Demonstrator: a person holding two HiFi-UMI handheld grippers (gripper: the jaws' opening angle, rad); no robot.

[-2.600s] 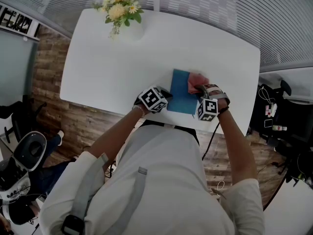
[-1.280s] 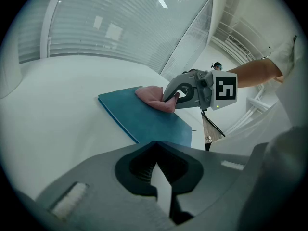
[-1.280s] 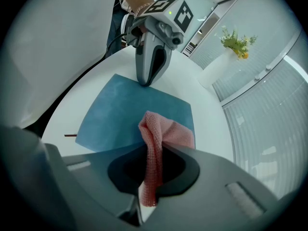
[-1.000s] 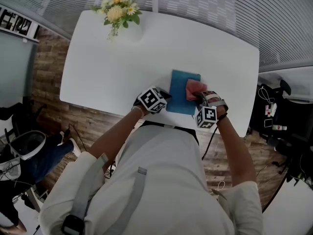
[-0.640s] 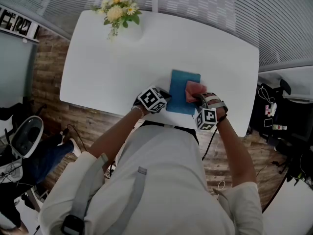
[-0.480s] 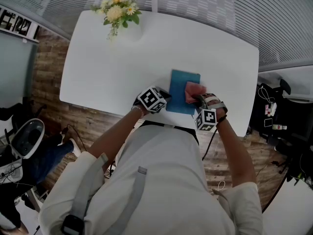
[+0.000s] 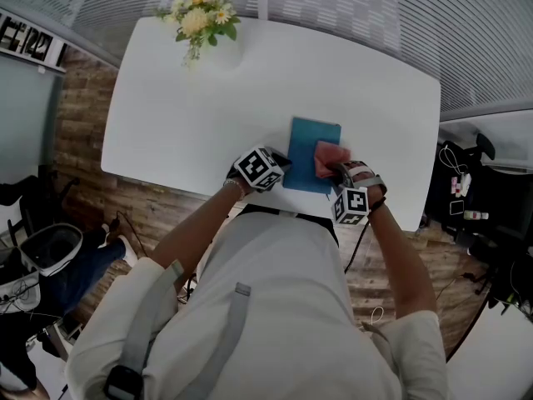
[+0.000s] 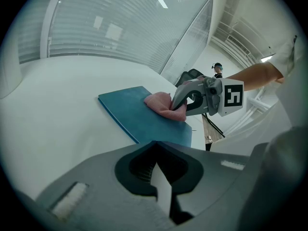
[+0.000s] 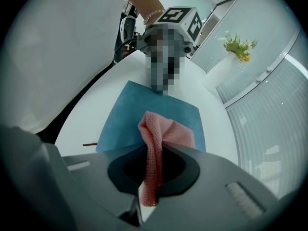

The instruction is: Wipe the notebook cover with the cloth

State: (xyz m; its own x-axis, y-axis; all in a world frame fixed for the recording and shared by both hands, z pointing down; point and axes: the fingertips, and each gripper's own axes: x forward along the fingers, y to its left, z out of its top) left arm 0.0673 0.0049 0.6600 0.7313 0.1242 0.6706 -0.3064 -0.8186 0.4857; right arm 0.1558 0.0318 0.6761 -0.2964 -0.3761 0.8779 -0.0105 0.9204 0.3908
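we were in the middle of the wiping step. the blue notebook [image 7: 305, 152] lay flat on the white table [image 7: 200, 107], close to the edge nearest us and toward its right end, well apart from the vase of flowers [image 7: 205, 23] at the far left corner. our right gripper [image 9: 144, 196] had its jaws clamped on a fold of the pink cloth [image 9: 166, 136]. the free bunch of the cloth hung forward and rested on the cover, on the half toward the notebook's right edge. our left gripper [image 8: 162, 191] had its jaws drawn together with nothing between them. it sat at the notebook's left edge, near the corner closest to us. we judged that it was steadying the book, though we could not tell whether it pressed on the cover or only touched the edge.

most of the cover showed bare, so we judged the wipe to be far from done. the next move called for dragging the cloth across the cover toward its left and far edges, with light downward pressure. the right jaws had to hold tight, and the left gripper had to stop the notebook from sliding on the smooth table.
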